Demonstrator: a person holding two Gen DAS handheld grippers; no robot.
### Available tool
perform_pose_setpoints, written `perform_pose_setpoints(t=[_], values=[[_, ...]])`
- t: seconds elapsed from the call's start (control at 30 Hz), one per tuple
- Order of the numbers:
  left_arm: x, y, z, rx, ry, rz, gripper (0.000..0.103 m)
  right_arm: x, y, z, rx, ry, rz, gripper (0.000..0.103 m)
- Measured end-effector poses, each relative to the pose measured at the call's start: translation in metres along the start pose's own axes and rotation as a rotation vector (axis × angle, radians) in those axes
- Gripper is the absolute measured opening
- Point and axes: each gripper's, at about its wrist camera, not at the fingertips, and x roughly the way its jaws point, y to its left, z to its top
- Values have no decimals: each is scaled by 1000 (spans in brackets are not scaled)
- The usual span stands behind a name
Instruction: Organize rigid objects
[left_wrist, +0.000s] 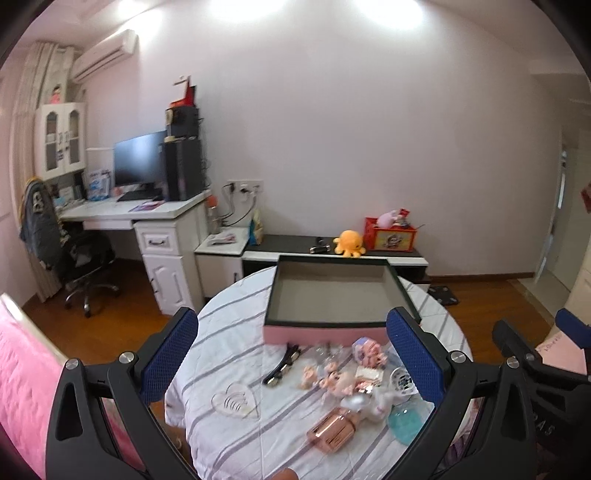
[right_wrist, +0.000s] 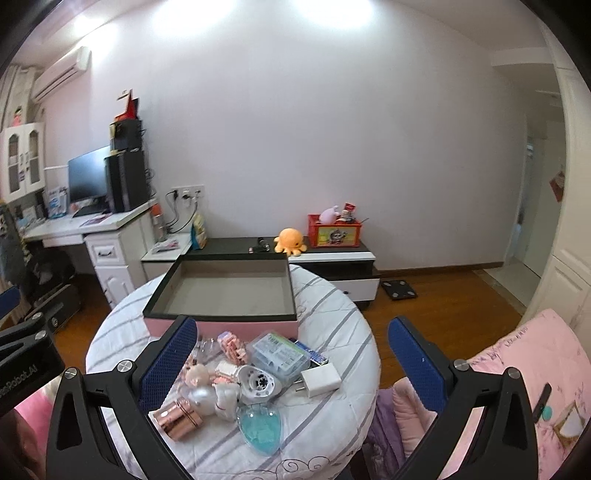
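Observation:
A round table with a striped cloth (left_wrist: 229, 325) carries an open pink box (left_wrist: 325, 332) with a grey inside, which holds nothing. In front of the box lies a heap of small items: black glasses (left_wrist: 282, 363), a clear heart dish (left_wrist: 234, 400), a rose-gold bottle (right_wrist: 177, 417), a teal heart case (right_wrist: 260, 430), a white charger (right_wrist: 320, 379), a clear plastic box (right_wrist: 279, 354) and pink figurines (left_wrist: 369, 350). My left gripper (left_wrist: 295, 354) hangs open above the heap. My right gripper (right_wrist: 293, 358) is also open, over the table's right side. Neither holds anything.
Behind the table stands a low black-and-white cabinet with an orange plush octopus (left_wrist: 349, 243) and a red crate (left_wrist: 391, 234). A white desk with a monitor (left_wrist: 138, 158) and an office chair (left_wrist: 85, 258) fill the left. A pink quilt (right_wrist: 535, 369) lies at the right.

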Motion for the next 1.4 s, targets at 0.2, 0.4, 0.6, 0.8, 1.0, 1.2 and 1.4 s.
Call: perform_pose_setpoints(t=[0.2,0.4,0.6,0.8,1.0,1.2,1.4], values=[[-13,-10,-1,26,-28,45,103,-5,-3,-3,15,-7,18,103],[-24,-7,-15,-76,-18,166,103,0,-10,2,-66,-20,120,103],[-39,-18,-14,-105,-45,262,103,2,-27,8,-71,-35,203,103],[-45,-35,-12,-63,-68,259,103,-4,-40,18,-53,-69,178,103],[-46,-40,-13,-26,-72,182,103,-17,-47,16,-22,-82,105,103],[-57,-35,-17,14,-80,91,103,-40,-45,8,17,-104,23,103],[-70,-22,-23,-15,-100,99,103,-51,-29,7,-25,-114,22,103]])
